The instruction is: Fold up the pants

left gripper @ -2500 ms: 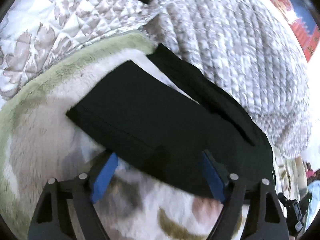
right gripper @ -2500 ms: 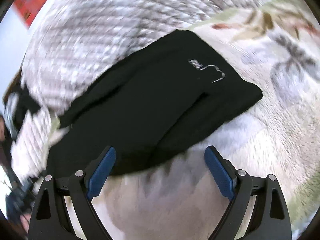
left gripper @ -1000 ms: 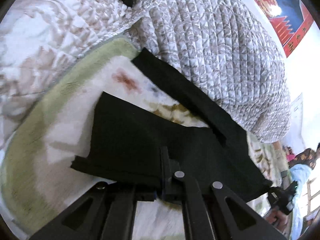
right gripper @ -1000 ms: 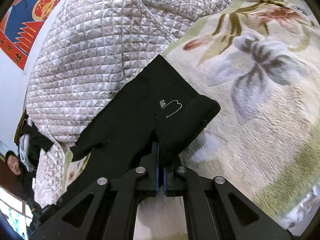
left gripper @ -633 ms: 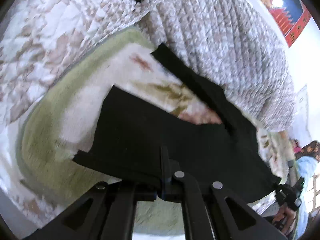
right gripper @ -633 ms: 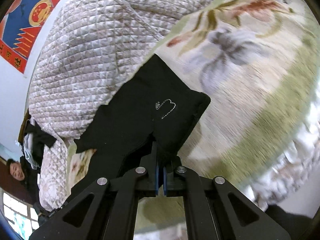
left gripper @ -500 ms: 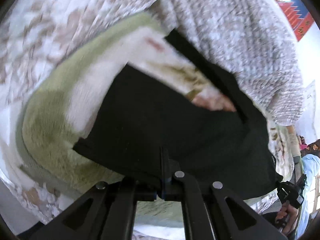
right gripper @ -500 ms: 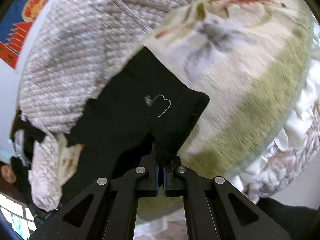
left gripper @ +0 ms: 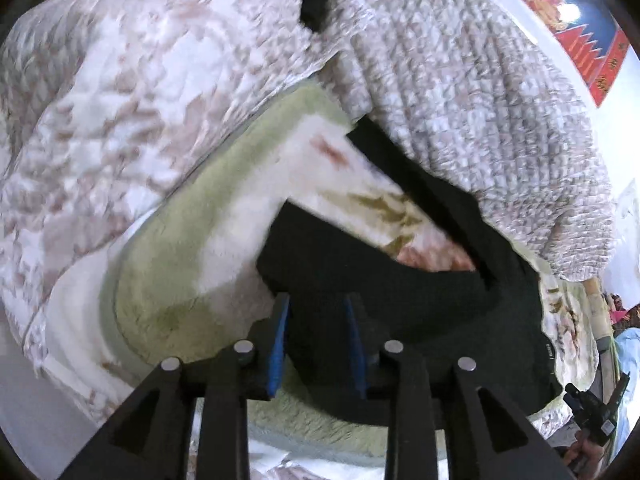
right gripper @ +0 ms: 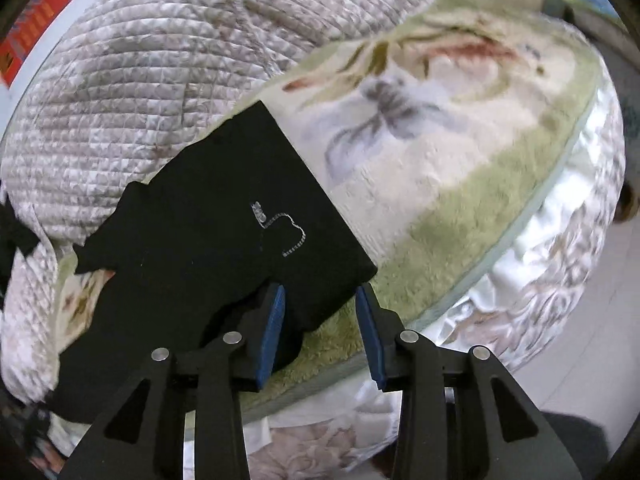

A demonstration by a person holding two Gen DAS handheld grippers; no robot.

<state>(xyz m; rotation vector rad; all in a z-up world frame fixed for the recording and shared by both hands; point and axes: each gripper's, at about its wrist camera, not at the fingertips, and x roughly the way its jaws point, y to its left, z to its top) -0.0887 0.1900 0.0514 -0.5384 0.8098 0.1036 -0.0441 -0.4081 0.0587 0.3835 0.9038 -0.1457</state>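
Both the left claw (left gripper: pixel 316 340) and the right claw (right gripper: pixel 320 328) are spread, with the black pants (right gripper: pixel 208 224) lying loose between the pads. The fabric is best left flat on the floral blanket (right gripper: pixel 460 168) and each claw drawn back level, so no edge is dragged

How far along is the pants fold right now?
Early. Done so far: the black pants lie on the floral blanket. In hand: nothing; the left gripper and right gripper stand open over the near edge. Left: one leg lies apart from the other, so folding remains.
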